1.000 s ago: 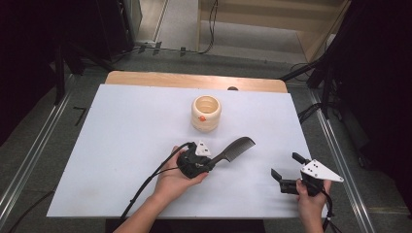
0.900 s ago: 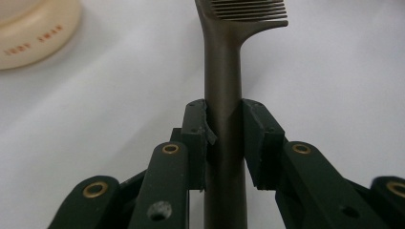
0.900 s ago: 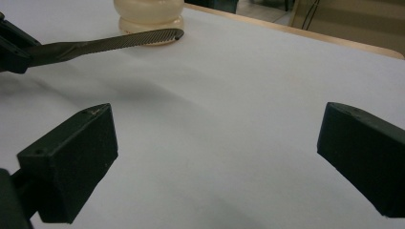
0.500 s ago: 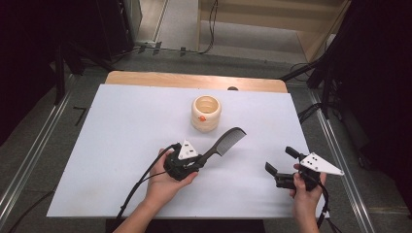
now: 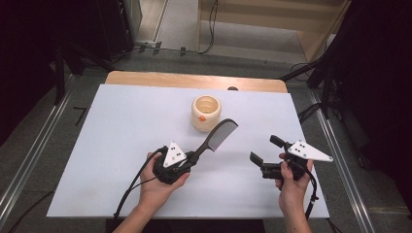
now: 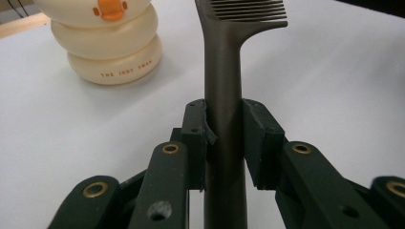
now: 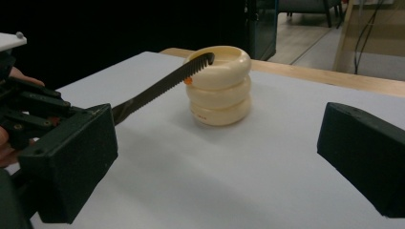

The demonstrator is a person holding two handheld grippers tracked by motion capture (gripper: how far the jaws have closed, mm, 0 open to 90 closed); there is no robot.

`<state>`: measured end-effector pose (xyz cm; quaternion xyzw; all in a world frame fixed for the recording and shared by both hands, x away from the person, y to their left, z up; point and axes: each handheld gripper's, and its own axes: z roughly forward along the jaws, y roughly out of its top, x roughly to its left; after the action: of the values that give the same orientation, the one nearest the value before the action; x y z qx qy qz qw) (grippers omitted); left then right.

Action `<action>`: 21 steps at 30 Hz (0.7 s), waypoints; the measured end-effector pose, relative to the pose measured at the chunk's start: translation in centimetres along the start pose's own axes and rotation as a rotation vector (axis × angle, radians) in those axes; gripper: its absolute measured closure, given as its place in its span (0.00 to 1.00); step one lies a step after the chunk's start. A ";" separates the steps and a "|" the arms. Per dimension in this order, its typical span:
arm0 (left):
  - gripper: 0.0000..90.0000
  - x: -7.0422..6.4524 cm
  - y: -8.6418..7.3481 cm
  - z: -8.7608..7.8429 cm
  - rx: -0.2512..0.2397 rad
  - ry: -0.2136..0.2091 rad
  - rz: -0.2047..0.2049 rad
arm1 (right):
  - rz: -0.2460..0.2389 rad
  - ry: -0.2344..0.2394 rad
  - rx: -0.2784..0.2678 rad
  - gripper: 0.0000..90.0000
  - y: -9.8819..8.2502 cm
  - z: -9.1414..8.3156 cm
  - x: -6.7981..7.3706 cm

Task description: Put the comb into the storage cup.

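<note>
A dark grey comb (image 5: pixel 217 137) is clamped by its handle in my left gripper (image 5: pixel 193 157), and its toothed head points up and right toward a cream ringed cup (image 5: pixel 206 112) with an orange beak mark. In the left gripper view the pads (image 6: pixel 196 138) press both sides of the comb's handle (image 6: pixel 223 95), with the cup (image 6: pixel 107 43) at the upper left. My right gripper (image 5: pixel 265 152) is held above the table at the right, open, nothing between its pads. Its own view shows the comb (image 7: pixel 162 86) raised in front of the cup (image 7: pixel 220 86).
A white sheet (image 5: pixel 121 126) covers the table, with a wooden strip (image 5: pixel 145 79) along the far edge. Metal rails (image 5: pixel 29 160) flank the table on both sides. Black cables trail from both grippers toward the near edge.
My left gripper has swung the comb's head up and toward the cup. My right gripper has lifted off the table and moved a little toward the middle.
</note>
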<state>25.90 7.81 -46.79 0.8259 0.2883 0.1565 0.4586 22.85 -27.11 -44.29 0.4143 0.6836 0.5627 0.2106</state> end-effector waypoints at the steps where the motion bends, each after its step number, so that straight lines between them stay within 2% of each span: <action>1: 0.80 0.0 -0.1 -0.2 -0.006 0.000 -0.003 | 0.004 0.008 0.001 0.00 0.3 0.3 0.3; 10: 0.80 -0.2 -1.0 -1.4 -0.052 0.018 -0.005 | 0.027 0.079 0.009 0.00 2.3 3.2 2.8; 13: 0.80 -0.3 -1.3 -1.7 -0.069 0.030 -0.003 | 0.067 0.112 0.009 0.00 2.7 4.5 3.5; 14: 0.80 -0.3 -1.4 -1.8 -0.076 0.036 -0.005 | 0.067 0.112 0.009 0.00 2.7 4.5 3.5; 17: 0.80 -0.4 -1.7 -2.0 -0.092 0.041 -0.005 | 0.108 0.122 0.037 0.00 2.9 5.2 4.0; 21: 0.80 -0.7 -1.8 -2.0 -0.110 0.042 0.006 | 0.150 0.162 0.057 0.00 2.6 5.7 4.3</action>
<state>23.69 9.47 -47.27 0.7968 0.2863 0.1907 0.4967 25.59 -20.16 -42.66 0.4233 0.6811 0.5890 0.1001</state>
